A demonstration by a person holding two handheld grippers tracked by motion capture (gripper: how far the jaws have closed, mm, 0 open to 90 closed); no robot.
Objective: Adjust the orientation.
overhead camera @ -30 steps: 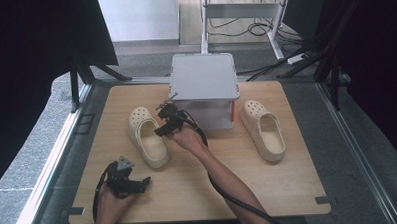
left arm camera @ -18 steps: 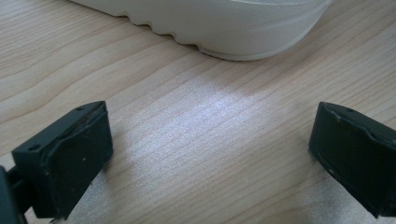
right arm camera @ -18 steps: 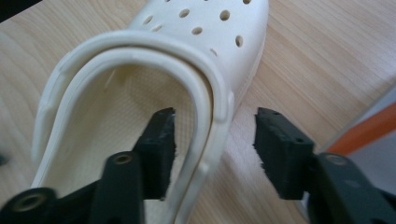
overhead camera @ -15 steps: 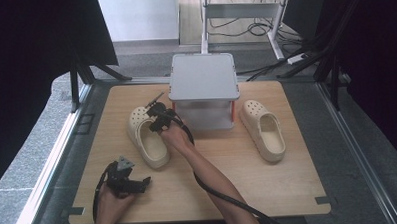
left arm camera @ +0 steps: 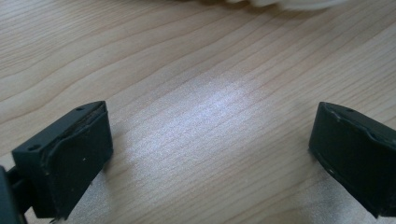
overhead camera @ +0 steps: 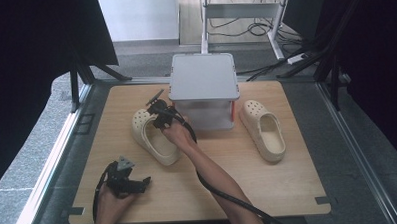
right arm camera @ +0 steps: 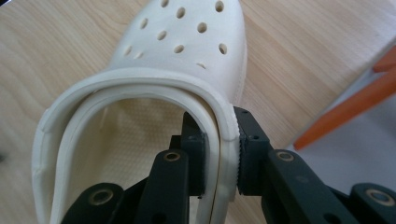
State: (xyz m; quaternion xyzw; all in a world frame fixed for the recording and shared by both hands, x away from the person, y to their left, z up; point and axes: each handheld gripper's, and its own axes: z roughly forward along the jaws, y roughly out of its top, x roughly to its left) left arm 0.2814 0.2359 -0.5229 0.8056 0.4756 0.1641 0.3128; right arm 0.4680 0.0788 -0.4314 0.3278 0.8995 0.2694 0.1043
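The right tongs (right arm camera: 223,154) are clamped on the side wall of a cream clog (right arm camera: 140,102): one jaw sits inside the opening, the other presses the outer rim, and they have just been closing onto it. In the high view these tongs (overhead camera: 159,116) sit at the near corner of the grey lidded box (overhead camera: 203,87), with the held clog (overhead camera: 152,136) lying on the tabletop (overhead camera: 269,189) just left of the box, its toe pointing away from the person. The left tongs (left arm camera: 205,154) stand wide apart with nothing between them, low over bare wood; from above they (overhead camera: 134,183) rest well nearer the person than the box. A second cream clog (overhead camera: 263,129) lies just right of the box.
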